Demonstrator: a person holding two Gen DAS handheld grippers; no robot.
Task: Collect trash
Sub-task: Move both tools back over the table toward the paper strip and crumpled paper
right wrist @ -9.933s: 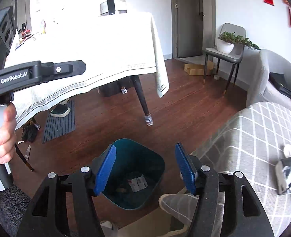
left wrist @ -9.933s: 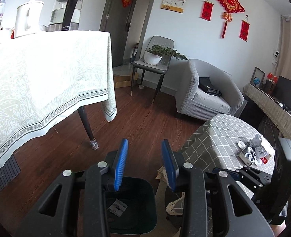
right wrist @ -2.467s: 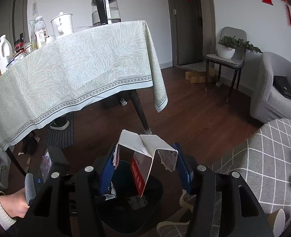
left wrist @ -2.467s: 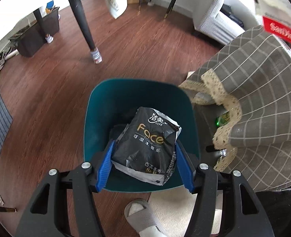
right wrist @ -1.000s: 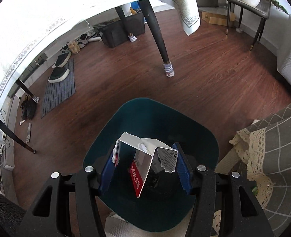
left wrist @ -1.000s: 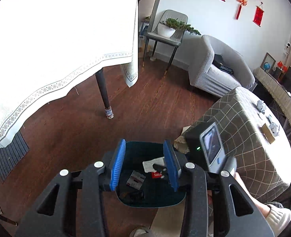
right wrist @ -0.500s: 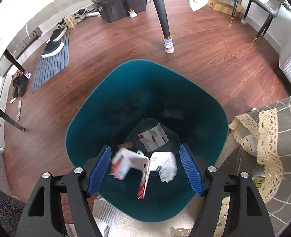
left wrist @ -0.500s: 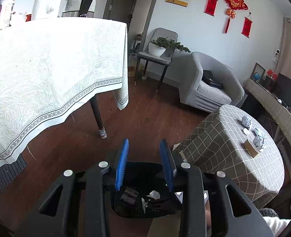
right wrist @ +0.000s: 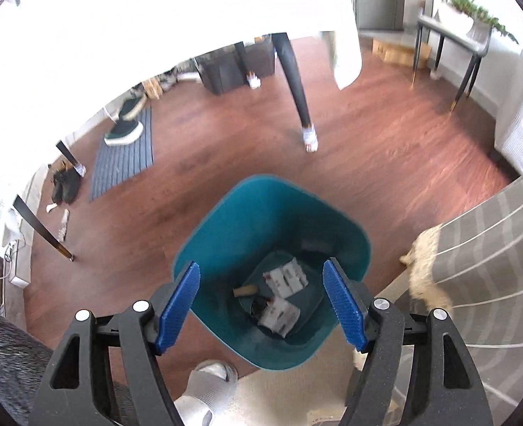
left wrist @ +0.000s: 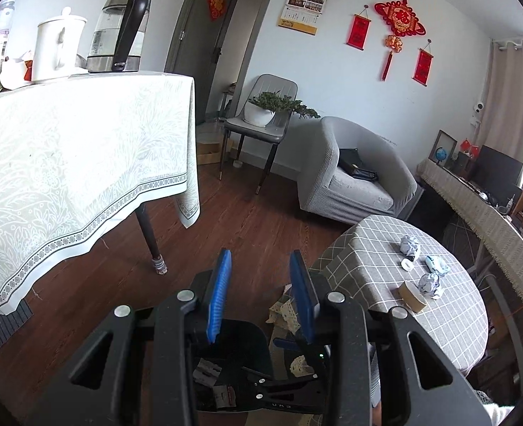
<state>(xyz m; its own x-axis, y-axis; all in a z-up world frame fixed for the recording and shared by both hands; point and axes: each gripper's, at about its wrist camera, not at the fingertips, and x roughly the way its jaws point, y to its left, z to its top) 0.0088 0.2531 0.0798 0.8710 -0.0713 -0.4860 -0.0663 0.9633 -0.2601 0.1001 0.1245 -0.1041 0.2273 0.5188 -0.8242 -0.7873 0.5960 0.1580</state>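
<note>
The right hand-held gripper (right wrist: 261,301) gapes wide and empty above the teal bin (right wrist: 204,248), where blurred wrappers (right wrist: 284,277) lie. The left hand-held gripper (left wrist: 259,296), narrowed and empty, blocks most of the bin; crumpled paper (left wrist: 409,245) waits on the checked table (left wrist: 368,269).

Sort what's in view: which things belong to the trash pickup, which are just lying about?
Job:
- teal trash bin, wrappers and torn carton inside
- crumpled paper balls
- tape roll
- white cap, all on the checked table

Lying about:
- kettle
- white jug
- potted plant
- armchair
- shoes
</note>
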